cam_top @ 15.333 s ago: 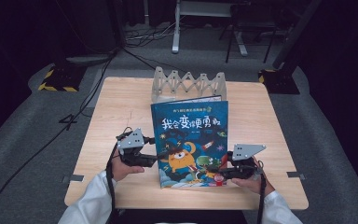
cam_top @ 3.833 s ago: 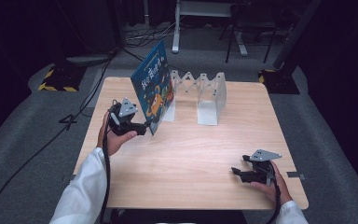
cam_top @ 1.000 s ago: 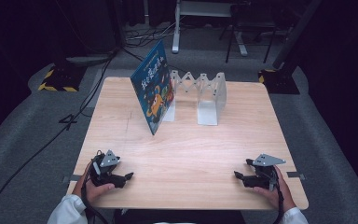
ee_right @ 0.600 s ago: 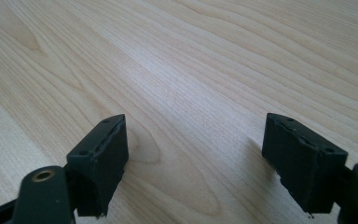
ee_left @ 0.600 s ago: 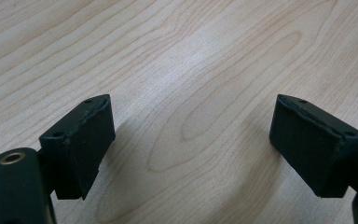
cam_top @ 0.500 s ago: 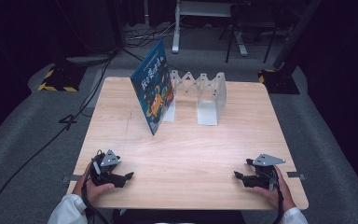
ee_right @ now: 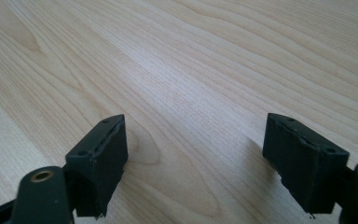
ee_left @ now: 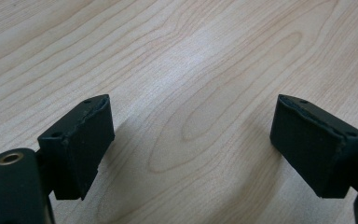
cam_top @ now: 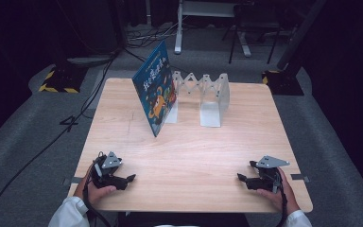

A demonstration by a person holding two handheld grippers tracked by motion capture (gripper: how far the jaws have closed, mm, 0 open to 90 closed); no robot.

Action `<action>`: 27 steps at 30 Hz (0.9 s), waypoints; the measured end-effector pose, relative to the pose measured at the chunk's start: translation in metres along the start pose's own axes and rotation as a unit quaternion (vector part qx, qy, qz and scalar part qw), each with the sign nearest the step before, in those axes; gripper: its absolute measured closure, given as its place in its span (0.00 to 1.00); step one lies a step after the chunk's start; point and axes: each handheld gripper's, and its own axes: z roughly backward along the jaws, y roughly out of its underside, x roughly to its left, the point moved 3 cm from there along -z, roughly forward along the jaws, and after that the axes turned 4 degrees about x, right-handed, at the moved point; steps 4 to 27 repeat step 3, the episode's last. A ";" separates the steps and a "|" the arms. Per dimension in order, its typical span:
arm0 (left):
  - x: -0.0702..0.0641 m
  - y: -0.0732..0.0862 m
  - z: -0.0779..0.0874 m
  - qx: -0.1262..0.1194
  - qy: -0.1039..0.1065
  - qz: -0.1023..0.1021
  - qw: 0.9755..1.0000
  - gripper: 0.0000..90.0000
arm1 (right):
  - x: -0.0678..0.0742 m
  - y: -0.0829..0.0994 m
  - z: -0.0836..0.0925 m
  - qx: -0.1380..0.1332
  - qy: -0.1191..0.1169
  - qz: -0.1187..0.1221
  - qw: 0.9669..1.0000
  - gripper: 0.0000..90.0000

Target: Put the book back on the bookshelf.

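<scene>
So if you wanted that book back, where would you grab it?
By the book's free near edge, coming from the person's side. It stands tilted against the white rack, which blocks its far side, and the near edge juts out bare above the table.

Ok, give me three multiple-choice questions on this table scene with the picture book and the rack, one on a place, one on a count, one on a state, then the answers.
1. Where does the picture book stand?
A. against the left end of the metal rack
B. flat at the table's near edge
C. on the floor

2. How many books are on the wooden table?
A. one
B. two
C. three

3. How is the left gripper?
A. shut on the book
B. open, holding nothing
C. shut on the rack

Answers:
1. A: the book leans upright at the rack's left end.
2. A: one blue cover is there.
3. B: its fingers stand wide apart over bare wood.
</scene>
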 end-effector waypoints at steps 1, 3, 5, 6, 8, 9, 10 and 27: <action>0.000 0.000 0.000 0.000 0.000 0.000 1.000 0.15 | 0.000 0.000 0.000 0.000 0.000 0.000 1.000 0.25; 0.000 0.000 0.000 0.000 0.001 -0.001 1.000 0.15 | 0.000 0.000 0.000 0.000 0.000 0.000 1.000 0.25; 0.000 0.000 0.000 0.000 0.001 -0.001 1.000 0.15 | 0.000 0.000 0.000 0.000 0.000 0.000 1.000 0.25; 0.000 0.000 0.000 0.000 0.001 -0.001 1.000 0.15 | 0.000 0.000 0.000 0.000 0.000 0.000 1.000 0.25; 0.000 0.000 0.000 0.000 0.001 -0.001 1.000 0.15 | 0.000 0.000 0.000 0.000 0.000 0.000 1.000 0.25; 0.000 0.000 0.000 0.000 0.001 -0.001 1.000 0.15 | 0.000 0.000 0.000 0.000 0.000 0.000 1.000 0.25; 0.000 0.000 0.000 0.000 0.001 -0.001 1.000 0.15 | 0.000 0.000 0.000 0.000 0.000 0.000 1.000 0.25; 0.000 0.000 0.000 0.000 0.001 -0.001 1.000 0.15 | 0.000 0.000 0.000 0.000 0.000 0.000 1.000 0.25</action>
